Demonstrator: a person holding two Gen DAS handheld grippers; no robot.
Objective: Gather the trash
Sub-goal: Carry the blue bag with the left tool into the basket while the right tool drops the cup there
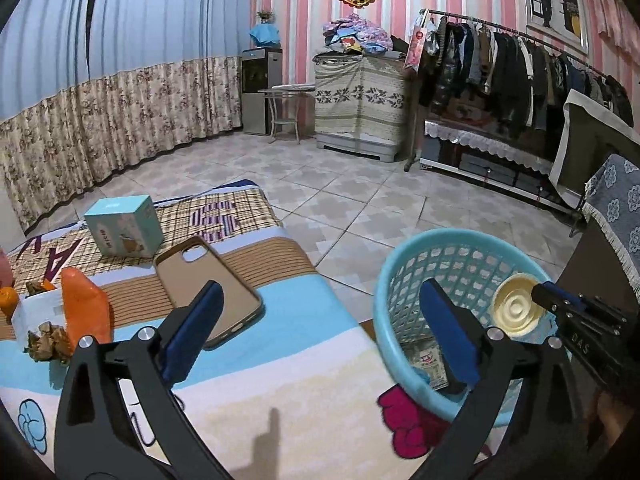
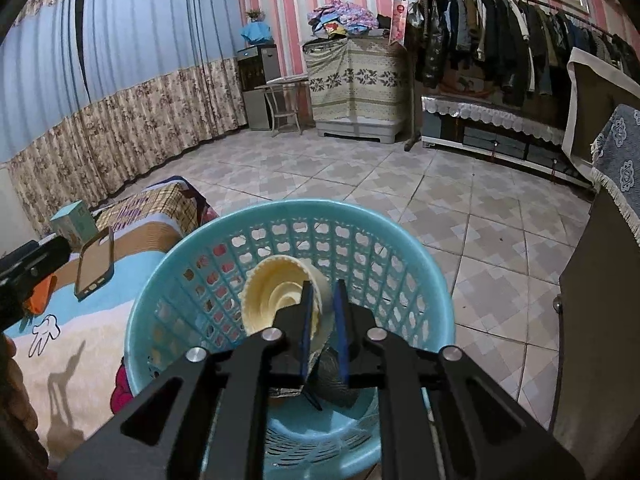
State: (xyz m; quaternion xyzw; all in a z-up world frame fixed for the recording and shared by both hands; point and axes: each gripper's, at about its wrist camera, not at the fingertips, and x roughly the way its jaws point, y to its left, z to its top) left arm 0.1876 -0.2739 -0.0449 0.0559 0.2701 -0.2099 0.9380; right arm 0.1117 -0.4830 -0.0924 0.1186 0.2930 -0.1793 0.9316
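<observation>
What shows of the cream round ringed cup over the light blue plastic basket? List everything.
The cream round cup looks like thin paper or plastic, with concentric rings on its round face. It is tipped on its side, above the open mouth of the light blue lattice basket. Its wall lies between the right gripper's blue-padded fingers; whether they press it is unclear.

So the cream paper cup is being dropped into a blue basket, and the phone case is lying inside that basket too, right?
Not quite. The phone case lies on the striped blanket beside the basket, not inside it; the left wrist view shows this plainly. The cream paper cup is indeed over the blue basket.
</observation>
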